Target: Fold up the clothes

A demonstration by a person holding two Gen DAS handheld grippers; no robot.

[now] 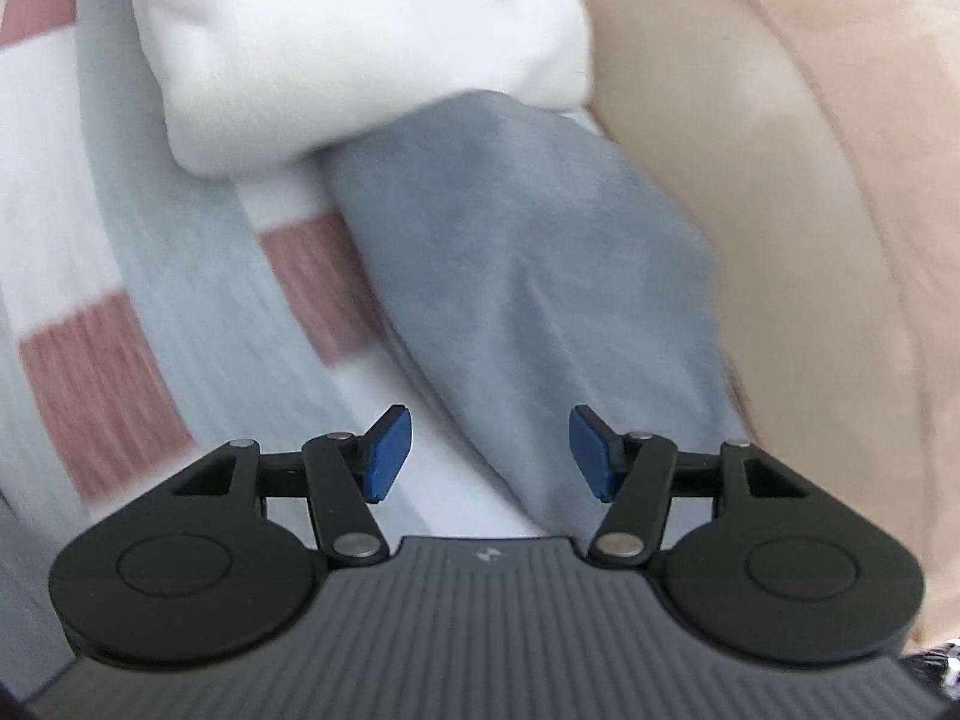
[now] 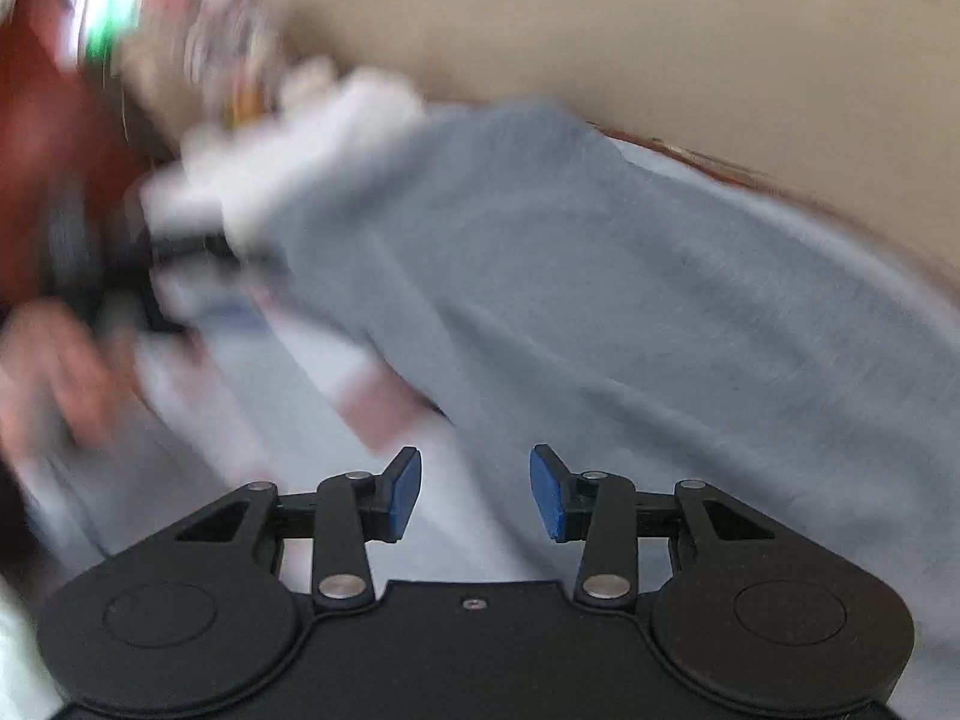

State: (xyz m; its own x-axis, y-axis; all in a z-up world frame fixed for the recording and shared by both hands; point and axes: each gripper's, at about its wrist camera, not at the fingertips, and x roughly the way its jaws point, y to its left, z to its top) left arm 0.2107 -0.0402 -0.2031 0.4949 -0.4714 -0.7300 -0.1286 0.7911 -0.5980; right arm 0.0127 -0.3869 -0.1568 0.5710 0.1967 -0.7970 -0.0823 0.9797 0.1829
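From the left wrist view, the striped sheet (image 1: 120, 312), white with pale grey-blue bands and dusty red blocks, fills the nine o'clock side. A plump white cloth bundle (image 1: 336, 54) sits at twelve o'clock, its lower edge resting on the top of a folded blue-grey fleece garment (image 1: 528, 276), which runs down from the centre toward five o'clock. A smooth beige surface (image 1: 810, 210) curves round the three o'clock side. The left gripper (image 1: 489, 453) hangs above the garment's lower end with its blue-padded jaws spread apart and nothing between them. In the right wrist view, much smeared by blur, a person's hand (image 2: 54, 372) shows at nine o'clock, white cloth (image 2: 288, 144) at eleven o'clock, and the same grey garment (image 2: 600, 276) spreads from the centre to four o'clock, beige surface (image 2: 720, 48) beyond it at one o'clock. The right gripper (image 2: 475, 492) likewise stands parted and empty, just off the garment's near edge.
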